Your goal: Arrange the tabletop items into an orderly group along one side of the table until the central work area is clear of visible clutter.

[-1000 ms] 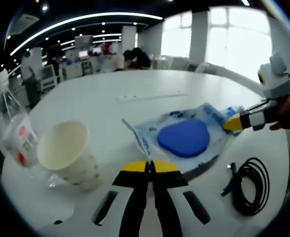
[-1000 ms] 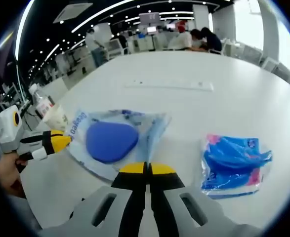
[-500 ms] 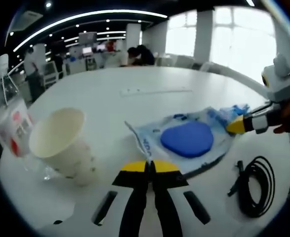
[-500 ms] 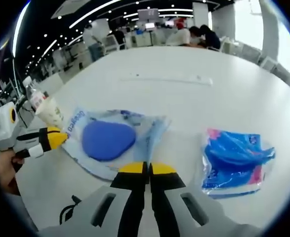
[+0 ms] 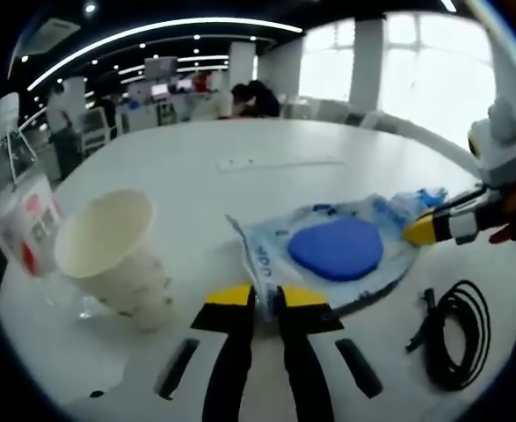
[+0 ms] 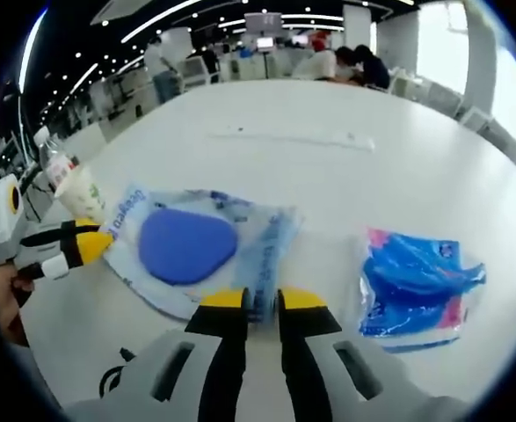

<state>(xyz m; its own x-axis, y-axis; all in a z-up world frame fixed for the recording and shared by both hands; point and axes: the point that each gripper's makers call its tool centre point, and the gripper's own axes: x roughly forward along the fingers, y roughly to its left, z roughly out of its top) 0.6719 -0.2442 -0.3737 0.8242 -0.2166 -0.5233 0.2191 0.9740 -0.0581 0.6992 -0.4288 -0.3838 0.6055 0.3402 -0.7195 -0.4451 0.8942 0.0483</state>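
Observation:
A clear plastic bag with blue print holds a blue pad [image 5: 337, 249] [image 6: 185, 246] and lies flat on the white table [image 5: 187, 189]. My left gripper [image 5: 266, 295] is open, its yellow-tipped jaws slightly apart with the bag's near corner in the gap. My right gripper [image 6: 262, 300] is also open, astride the opposite edge of the bag. The right gripper [image 5: 418, 230] comes into the left gripper view at the bag's far side. The left gripper [image 6: 89, 244] comes into the right gripper view at the bag's left end.
A tilted paper cup [image 5: 108, 259] [image 6: 83, 195] leans by a plastic bottle [image 5: 20, 229] [image 6: 54, 167]. A coiled black cable [image 5: 451, 334] lies near the table edge. A blue tissue pack [image 6: 416, 286] sits right of the bag. A white strip [image 6: 293, 138] lies farther back. People sit at distant desks.
Both grippers were shut on the bag's edges; now each pair of jaws has parted a little. The bag has settled slightly closer to the cup side.

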